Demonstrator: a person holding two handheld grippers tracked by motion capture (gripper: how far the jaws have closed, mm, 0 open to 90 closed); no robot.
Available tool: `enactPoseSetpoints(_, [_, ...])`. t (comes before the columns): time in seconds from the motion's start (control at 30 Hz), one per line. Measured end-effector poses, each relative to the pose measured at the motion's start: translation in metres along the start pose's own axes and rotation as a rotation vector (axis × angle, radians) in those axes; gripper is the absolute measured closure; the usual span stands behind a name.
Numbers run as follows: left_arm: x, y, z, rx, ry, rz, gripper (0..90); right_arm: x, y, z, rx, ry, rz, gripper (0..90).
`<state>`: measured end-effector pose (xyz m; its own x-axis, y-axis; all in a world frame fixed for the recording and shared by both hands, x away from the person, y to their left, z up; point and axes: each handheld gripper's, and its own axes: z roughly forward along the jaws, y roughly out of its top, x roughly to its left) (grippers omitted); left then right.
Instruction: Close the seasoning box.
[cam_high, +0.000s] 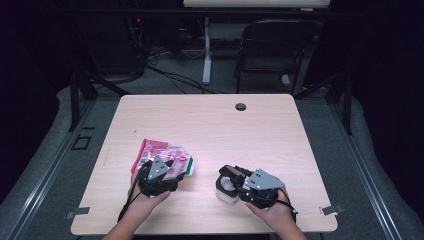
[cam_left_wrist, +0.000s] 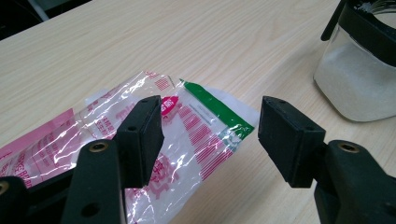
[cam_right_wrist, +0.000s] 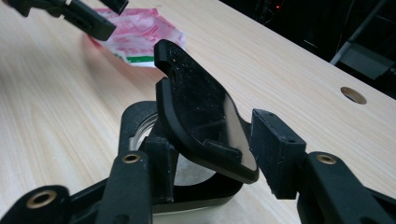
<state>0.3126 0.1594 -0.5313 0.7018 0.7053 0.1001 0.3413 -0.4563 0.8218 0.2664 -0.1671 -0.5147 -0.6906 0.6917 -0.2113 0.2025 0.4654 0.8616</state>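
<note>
Right gripper view: raised black lid (cam_right_wrist: 201, 126) stands between parted jaws.

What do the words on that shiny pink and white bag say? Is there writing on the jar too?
Crinkled clear plastic bag with pink print and a green strip: pink letters and stripes show, but glare, creases and blur leave no word readable.
Clear jar of white powder with a black flip lid: no label or writing shows.
Pale wooden table: no writing shows.
</note>
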Motion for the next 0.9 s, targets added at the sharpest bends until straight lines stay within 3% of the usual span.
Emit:
enactPoseSetpoints(0.23, [0.0001, 0.0003, 0.0007, 0.005, -0.004, 0.000, 39.9, 0.0074, -0.0001, 0.0020, 0.023, -0.006, -0.053, 50.4])
enactPoseSetpoints(0.9, [0.0012, -0.0007, 0.0009, 0.008, -0.002, -0.004, 39.9, 0.0059, -0.0006, 0.0020, 0.016, 0.018, -0.038, 48.6])
